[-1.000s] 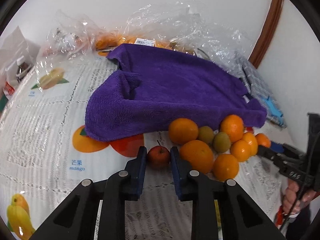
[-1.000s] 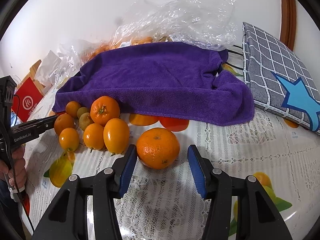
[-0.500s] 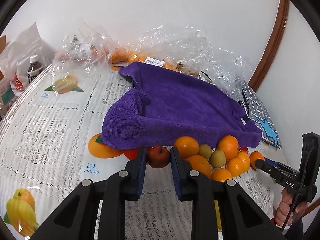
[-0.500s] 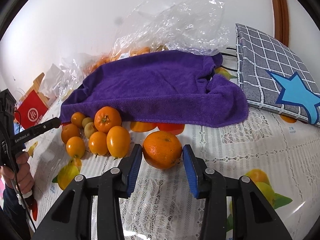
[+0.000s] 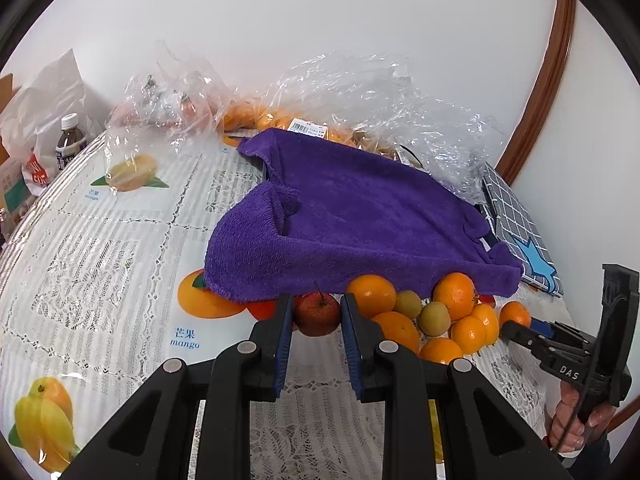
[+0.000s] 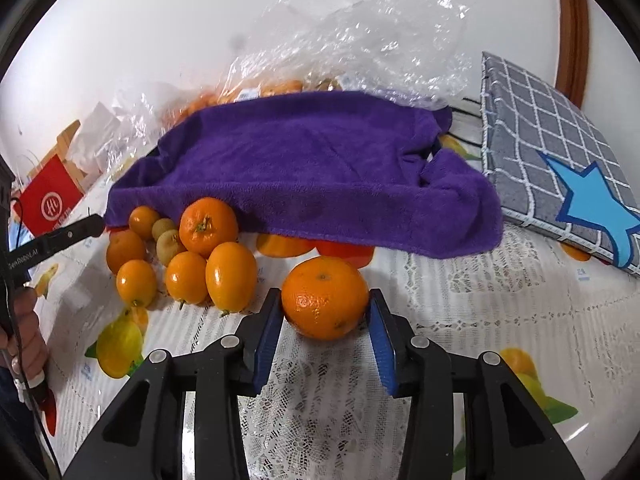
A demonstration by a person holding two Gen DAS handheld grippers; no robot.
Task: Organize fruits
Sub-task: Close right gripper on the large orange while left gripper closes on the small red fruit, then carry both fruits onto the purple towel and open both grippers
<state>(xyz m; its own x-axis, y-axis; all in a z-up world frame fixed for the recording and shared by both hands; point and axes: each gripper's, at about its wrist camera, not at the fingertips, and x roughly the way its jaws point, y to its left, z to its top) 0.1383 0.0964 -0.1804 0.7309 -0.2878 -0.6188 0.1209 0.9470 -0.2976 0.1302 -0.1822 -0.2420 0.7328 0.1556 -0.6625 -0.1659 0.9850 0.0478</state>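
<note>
My left gripper is shut on a small red apple and holds it above the table, just left of the fruit pile. My right gripper is shut on a large orange, lifted off the cloth. A pile of oranges and small green-brown fruits lies at the front edge of a purple towel; the pile also shows in the right wrist view, left of the held orange. The right gripper shows at the right edge of the left wrist view.
A lace tablecloth printed with fruit pictures covers the table. Clear plastic bags with more fruit lie behind the towel. A grey checked cushion with a blue star sits at the right. A bottle and a red bag stand at the left.
Both grippers have risen away from the table, each with its fruit. The right gripper closed from open onto the large orange. The left stayed shut on the apple.
</note>
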